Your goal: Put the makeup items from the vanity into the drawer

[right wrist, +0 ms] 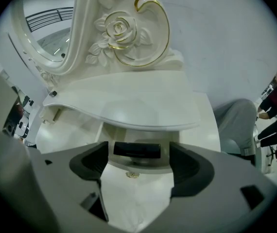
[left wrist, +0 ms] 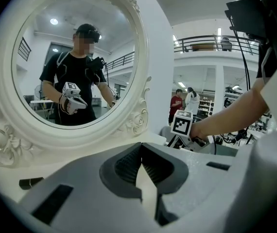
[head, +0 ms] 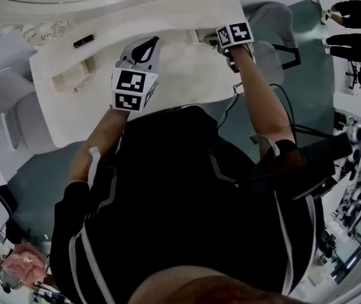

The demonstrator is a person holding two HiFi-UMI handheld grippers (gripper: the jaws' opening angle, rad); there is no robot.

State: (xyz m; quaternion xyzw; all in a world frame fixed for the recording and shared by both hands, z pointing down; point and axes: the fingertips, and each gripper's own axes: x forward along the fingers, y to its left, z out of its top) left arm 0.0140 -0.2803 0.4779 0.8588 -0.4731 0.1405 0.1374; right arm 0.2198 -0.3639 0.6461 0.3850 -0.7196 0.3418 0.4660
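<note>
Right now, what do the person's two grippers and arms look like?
The left gripper and the right gripper both have pale grey moulded bodies with dark grey pads. Each carries a white cube printed with black square markers. A thin black cable runs beside the right arm. The person wears a black short-sleeved top with white stripes.

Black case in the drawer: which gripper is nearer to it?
Right. The right gripper hangs just over the black case, open jaws either side of it, not touching. The left gripper is shut, off to the left above the tabletop, facing the mirror.
</note>
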